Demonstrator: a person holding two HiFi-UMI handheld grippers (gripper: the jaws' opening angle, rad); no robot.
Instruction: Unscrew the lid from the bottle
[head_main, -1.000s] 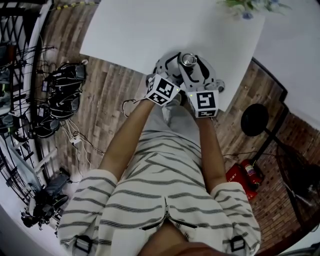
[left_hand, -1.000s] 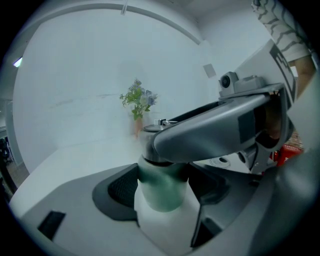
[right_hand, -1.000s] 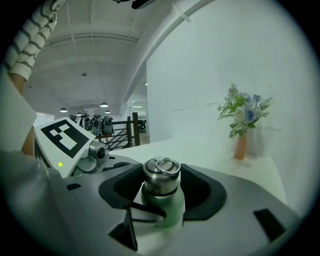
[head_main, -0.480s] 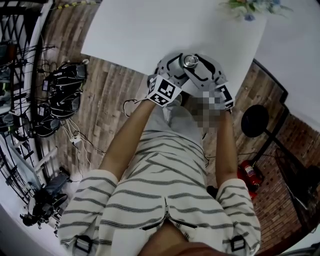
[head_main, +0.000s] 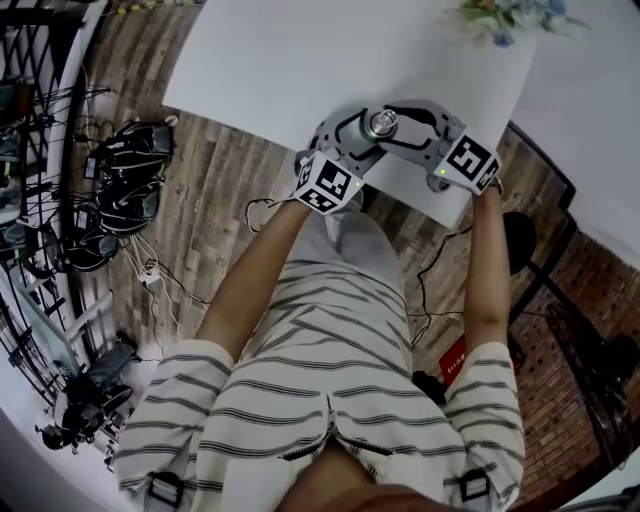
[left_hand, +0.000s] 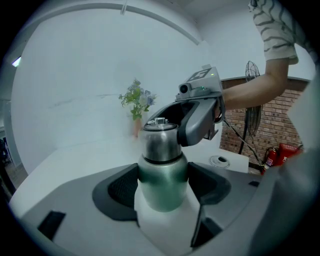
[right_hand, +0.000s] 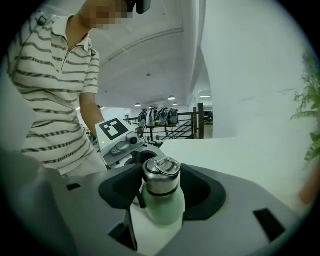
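Note:
A green bottle (left_hand: 161, 182) with a steel lid (left_hand: 159, 139) stands near the front edge of the white table (head_main: 300, 60). My left gripper (left_hand: 162, 192) is shut on the green body, both pads pressed to its sides. My right gripper (right_hand: 162, 190) reaches in from the right and is shut on the steel lid (right_hand: 161, 176), whose ring handle lies flat on top. In the head view the lid (head_main: 380, 124) shows between both sets of jaws. The left gripper (head_main: 352, 150) is at its near left and the right gripper (head_main: 400, 125) at its right.
A vase of flowers (head_main: 505, 15) stands at the table's far right corner, and a small round white object (left_hand: 219, 161) lies near the bottle. A fan stand (head_main: 520, 240) and a red extinguisher (head_main: 452, 355) are on the floor at right. Cables (head_main: 120, 190) lie at left.
My right gripper has swung round the bottle from the near side to its right, staying at the lid. The left gripper and the bottle have stayed in place.

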